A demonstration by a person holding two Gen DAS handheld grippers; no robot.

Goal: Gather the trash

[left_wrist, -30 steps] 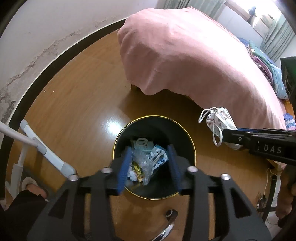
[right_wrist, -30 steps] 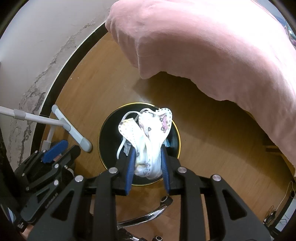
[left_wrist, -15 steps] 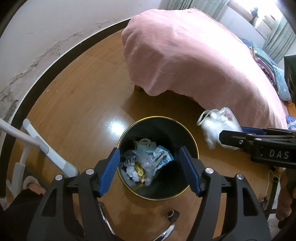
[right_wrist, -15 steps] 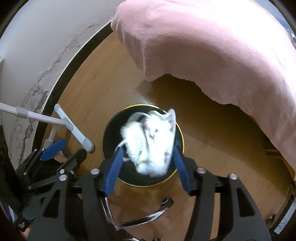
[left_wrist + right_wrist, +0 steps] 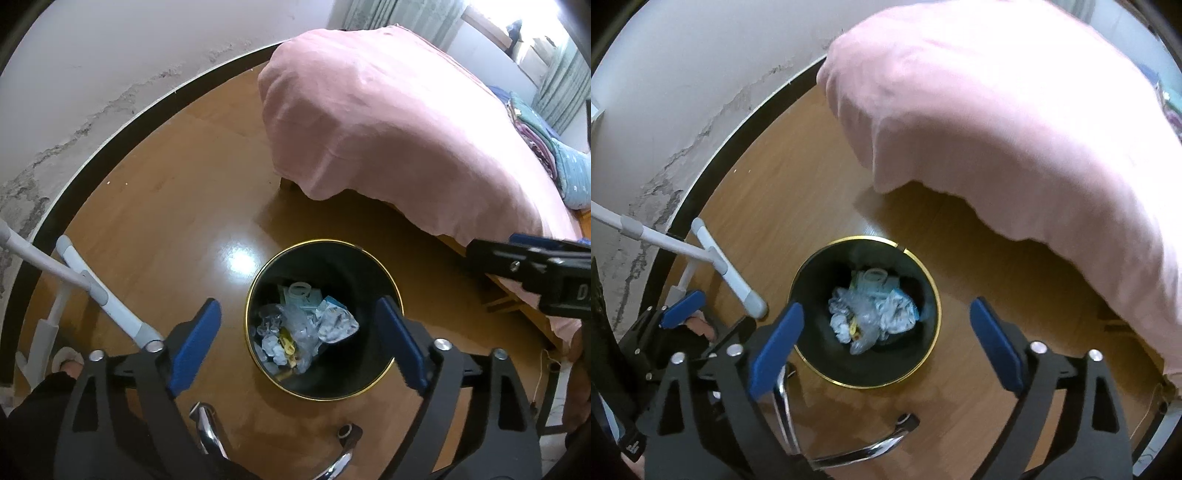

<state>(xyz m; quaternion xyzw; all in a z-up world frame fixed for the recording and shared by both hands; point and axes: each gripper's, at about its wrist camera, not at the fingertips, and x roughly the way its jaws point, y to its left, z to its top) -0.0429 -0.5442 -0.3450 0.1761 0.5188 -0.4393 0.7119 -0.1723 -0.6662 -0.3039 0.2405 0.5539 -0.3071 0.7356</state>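
A black bin with a gold rim [image 5: 325, 242] stands on the wooden floor, holding crumpled wrappers and clear plastic [image 5: 295, 332]. My left gripper [image 5: 298, 306] hangs above it, its jaws opening wide with nothing between them. In the right wrist view the same bin [image 5: 864, 240] lies below my right gripper [image 5: 886, 308], whose jaws are also opening and hold nothing. A white patterned face mask [image 5: 897, 312] rests on top of the trash. The right gripper [image 5: 491, 251] shows side-on at the right edge of the left wrist view. My left gripper [image 5: 701, 317] shows at the lower left of the right wrist view.
A bed under a pink cover [image 5: 388, 129] overhangs the floor just behind and right of the bin. White tube-frame legs [image 5: 107, 306] stand to the bin's left by the wall. Chrome chair legs [image 5: 857, 450] lie below the grippers. A slippered foot [image 5: 66, 362] is at lower left.
The right gripper let go of the face mask, which dropped into the bin. Both grippers' jaws spread from fairly narrow to wide. The right gripper rose slightly.
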